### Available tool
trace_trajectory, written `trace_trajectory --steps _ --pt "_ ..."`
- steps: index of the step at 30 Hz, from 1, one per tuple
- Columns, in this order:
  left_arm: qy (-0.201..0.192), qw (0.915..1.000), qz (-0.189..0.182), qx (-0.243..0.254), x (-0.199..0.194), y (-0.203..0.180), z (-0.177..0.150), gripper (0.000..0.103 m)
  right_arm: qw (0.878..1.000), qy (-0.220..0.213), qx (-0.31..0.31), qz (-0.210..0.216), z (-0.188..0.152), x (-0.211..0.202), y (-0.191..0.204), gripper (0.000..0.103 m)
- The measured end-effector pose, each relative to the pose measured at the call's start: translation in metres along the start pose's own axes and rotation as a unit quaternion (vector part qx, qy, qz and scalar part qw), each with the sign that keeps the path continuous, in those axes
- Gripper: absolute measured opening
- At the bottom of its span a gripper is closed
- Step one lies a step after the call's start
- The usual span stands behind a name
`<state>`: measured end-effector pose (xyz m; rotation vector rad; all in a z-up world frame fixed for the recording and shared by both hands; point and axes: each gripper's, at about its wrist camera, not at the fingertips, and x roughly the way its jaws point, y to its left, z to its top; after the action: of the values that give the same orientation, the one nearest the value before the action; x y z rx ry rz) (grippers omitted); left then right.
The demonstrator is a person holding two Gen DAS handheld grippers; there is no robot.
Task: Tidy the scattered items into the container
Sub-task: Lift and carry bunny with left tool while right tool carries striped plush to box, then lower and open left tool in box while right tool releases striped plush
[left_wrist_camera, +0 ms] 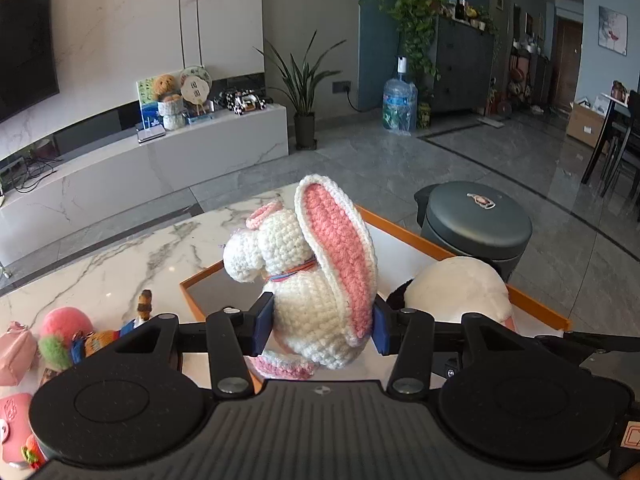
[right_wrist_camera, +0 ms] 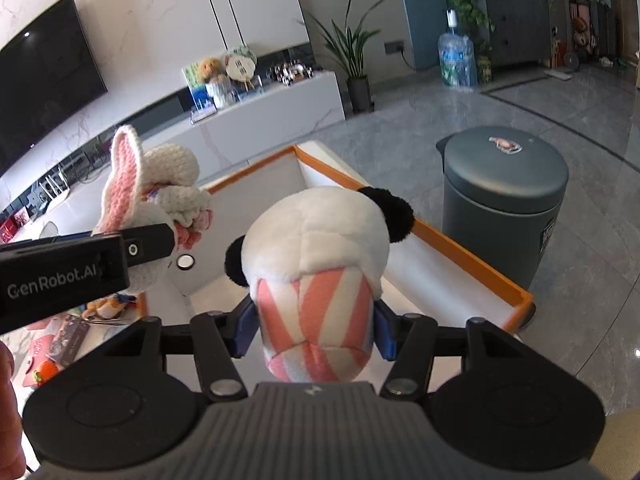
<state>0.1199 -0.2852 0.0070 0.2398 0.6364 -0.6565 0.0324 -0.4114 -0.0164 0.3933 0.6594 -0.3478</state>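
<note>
My left gripper (left_wrist_camera: 320, 326) is shut on a white crocheted rabbit (left_wrist_camera: 308, 280) with pink ears and holds it above the orange-rimmed white container (left_wrist_camera: 404, 232). My right gripper (right_wrist_camera: 314, 330) is shut on a plush panda (right_wrist_camera: 320, 248) with a pink-and-white striped body, also above the container (right_wrist_camera: 452, 248). The panda shows at the right in the left wrist view (left_wrist_camera: 460, 292). The rabbit (right_wrist_camera: 160, 184) and the left gripper's body (right_wrist_camera: 64, 276) show at the left in the right wrist view.
Small toys lie on the marble table at the left: a pink ball (left_wrist_camera: 66, 322), a pink pouch (left_wrist_camera: 14, 354) and other small figures (left_wrist_camera: 100, 340). A grey lidded bin (right_wrist_camera: 504, 196) stands on the floor beyond the container. A TV console (left_wrist_camera: 160, 160) is behind.
</note>
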Motion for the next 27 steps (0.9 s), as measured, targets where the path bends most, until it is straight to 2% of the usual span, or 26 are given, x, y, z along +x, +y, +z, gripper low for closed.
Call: trace_trajectory --steps 9,13,17,20,27 --pt "0.044 0.9989 -0.009 0.009 0.046 0.012 0.006 0.056 0.999 0.038 -0.031 0.015 0.018 0.053 0.007 0.060" --pt "0.066 0.9978 -0.008 -0.003 0.060 0.022 0.005 0.056 0.997 0.065 -0.035 0.027 0.024 0.070 0.010 0.060" --pt "0.074 0.9971 -0.012 -0.013 0.061 0.029 0.006 0.057 0.993 0.095 -0.051 0.045 0.030 0.085 0.014 0.060" --pt "0.078 0.9967 -0.012 -0.019 0.061 0.031 0.006 0.057 0.991 0.099 -0.086 0.025 0.032 0.094 0.020 0.060" --pt "0.093 0.9943 -0.022 -0.049 0.063 0.037 0.007 0.059 0.985 0.116 -0.123 0.026 0.039 0.118 0.022 0.060"
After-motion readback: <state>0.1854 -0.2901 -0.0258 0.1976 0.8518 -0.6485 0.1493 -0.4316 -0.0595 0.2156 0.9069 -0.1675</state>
